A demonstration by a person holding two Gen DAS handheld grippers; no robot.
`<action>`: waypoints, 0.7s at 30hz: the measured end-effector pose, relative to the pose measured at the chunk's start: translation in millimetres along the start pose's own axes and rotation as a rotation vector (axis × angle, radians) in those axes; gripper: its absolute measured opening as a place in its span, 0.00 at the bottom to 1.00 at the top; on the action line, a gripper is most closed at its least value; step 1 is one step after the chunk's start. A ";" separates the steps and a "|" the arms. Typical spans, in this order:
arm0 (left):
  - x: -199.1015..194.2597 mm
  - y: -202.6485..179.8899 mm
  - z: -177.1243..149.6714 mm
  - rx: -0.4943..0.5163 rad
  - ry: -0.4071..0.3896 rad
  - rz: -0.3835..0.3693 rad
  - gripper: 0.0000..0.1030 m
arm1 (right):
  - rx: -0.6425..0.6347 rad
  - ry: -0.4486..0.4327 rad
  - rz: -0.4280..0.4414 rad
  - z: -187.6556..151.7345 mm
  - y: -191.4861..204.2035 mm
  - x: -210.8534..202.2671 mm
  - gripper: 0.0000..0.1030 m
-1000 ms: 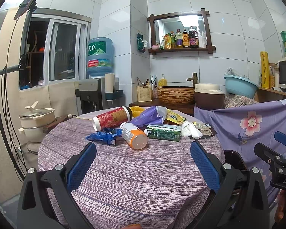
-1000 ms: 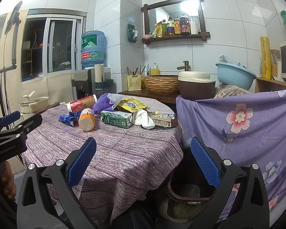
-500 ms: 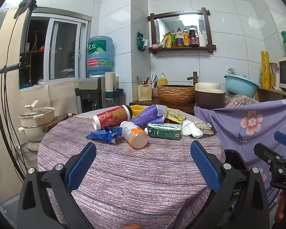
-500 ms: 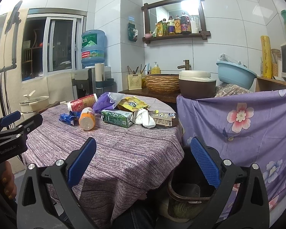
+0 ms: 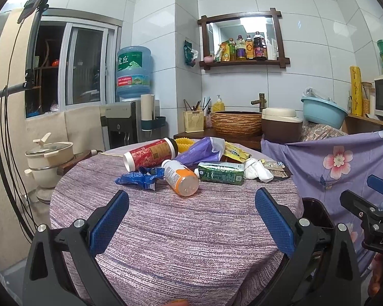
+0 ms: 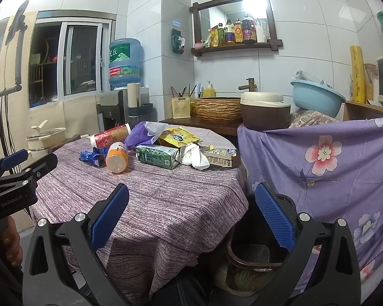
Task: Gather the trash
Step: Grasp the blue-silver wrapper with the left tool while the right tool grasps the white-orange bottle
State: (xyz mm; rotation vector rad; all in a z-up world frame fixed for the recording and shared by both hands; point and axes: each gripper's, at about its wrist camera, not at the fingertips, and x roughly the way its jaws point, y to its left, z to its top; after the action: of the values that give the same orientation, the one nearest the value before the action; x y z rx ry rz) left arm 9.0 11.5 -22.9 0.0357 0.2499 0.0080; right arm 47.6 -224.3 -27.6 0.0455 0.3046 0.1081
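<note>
Trash lies at the far side of a round table [image 5: 191,229] with a purple striped cloth: a red can [image 5: 149,154], an orange-and-white bottle [image 5: 180,177], a blue wrapper [image 5: 140,178], a green carton [image 5: 220,173], a white tissue [image 5: 258,172], a purple bag [image 5: 201,150] and a yellow packet [image 5: 233,150]. The bottle [image 6: 117,156] and the carton [image 6: 157,156] also show in the right wrist view. My left gripper [image 5: 191,219] is open and empty over the table's near part. My right gripper [image 6: 191,216] is open and empty above the table's right edge, over a dark bin [image 6: 255,252].
A chair draped in purple floral cloth [image 6: 319,165] stands right of the table. A water dispenser [image 5: 125,125] and stacked pots [image 5: 48,163] stand at the left. A counter behind holds a basket [image 5: 236,123], a brown cooker [image 5: 280,125] and a blue basin [image 5: 321,112].
Both grippers have drifted very slightly; the view of the table has barely shifted. Nothing was taken hold of.
</note>
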 end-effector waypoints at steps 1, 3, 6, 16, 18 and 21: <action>1.4 0.5 -1.0 0.002 0.004 0.000 0.95 | -0.003 0.005 0.000 -0.4 0.6 1.3 0.95; 4.3 1.7 -2.7 0.006 0.014 0.000 0.95 | -0.010 0.016 0.001 -0.1 1.2 4.7 0.95; 10.4 2.0 -3.8 0.016 0.035 0.006 0.95 | -0.029 0.051 0.011 -0.2 4.3 16.0 0.95; 55.0 19.7 -16.6 0.002 0.239 -0.071 0.95 | -0.093 0.207 0.098 -0.6 25.0 72.3 0.95; 66.5 29.4 -20.4 -0.016 0.282 -0.086 0.95 | -0.093 0.237 0.110 0.0 28.8 84.9 0.95; 81.5 42.8 -22.3 -0.027 0.332 -0.106 0.95 | -0.082 0.287 0.144 2.2 36.7 108.0 0.95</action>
State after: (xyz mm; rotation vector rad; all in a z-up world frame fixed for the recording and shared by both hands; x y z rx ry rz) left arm 82.3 56.0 -63.1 -0.0064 0.5834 -0.0891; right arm 147.0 -175.7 -55.3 -0.0301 0.5838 0.2707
